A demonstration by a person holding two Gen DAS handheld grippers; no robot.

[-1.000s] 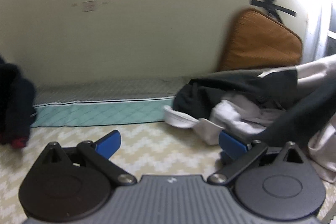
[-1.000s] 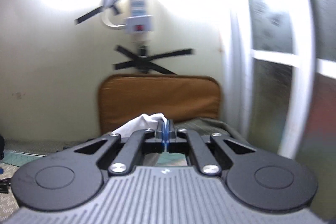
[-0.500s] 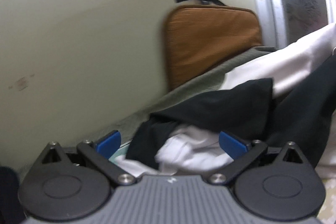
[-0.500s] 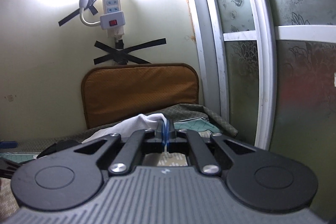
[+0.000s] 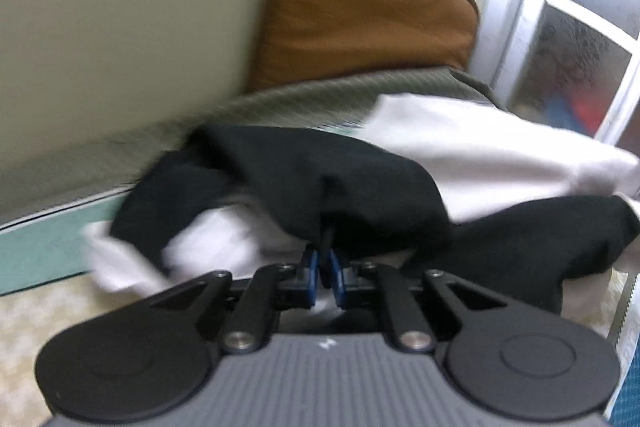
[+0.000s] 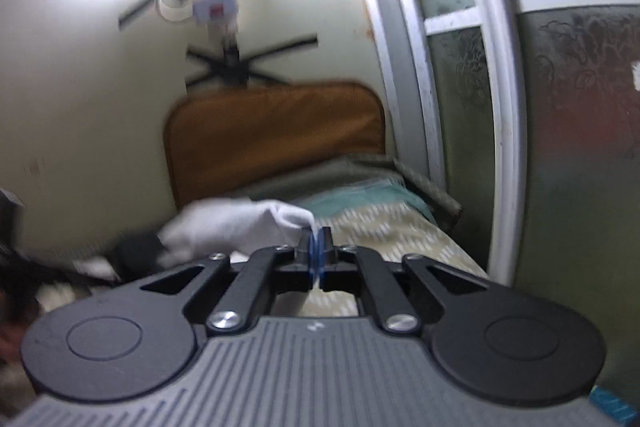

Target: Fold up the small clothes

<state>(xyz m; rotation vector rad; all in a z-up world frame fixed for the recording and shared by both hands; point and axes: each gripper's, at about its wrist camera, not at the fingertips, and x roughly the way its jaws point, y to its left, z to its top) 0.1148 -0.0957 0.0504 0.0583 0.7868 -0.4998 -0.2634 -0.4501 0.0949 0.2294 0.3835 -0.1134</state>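
A black and white garment (image 5: 304,179) hangs stretched between my two grippers above the bed. My left gripper (image 5: 324,269) is shut on a fold of its black cloth. Its white part (image 5: 480,155) runs off to the right. In the right wrist view my right gripper (image 6: 316,255) is shut on a corner of the same garment's white cloth (image 6: 236,223), which trails off to the left toward the black part (image 6: 136,247).
A brown cushion (image 5: 360,11) leans on the cream wall at the head of the bed. A patterned sheet (image 6: 384,231) and a green blanket (image 5: 312,95) cover the bed. A frosted window with a white frame (image 6: 508,107) stands at the right.
My left gripper was open; it has moved in to the garment and shut on the black cloth. My right gripper kept its hold on the white cloth and tipped downward.
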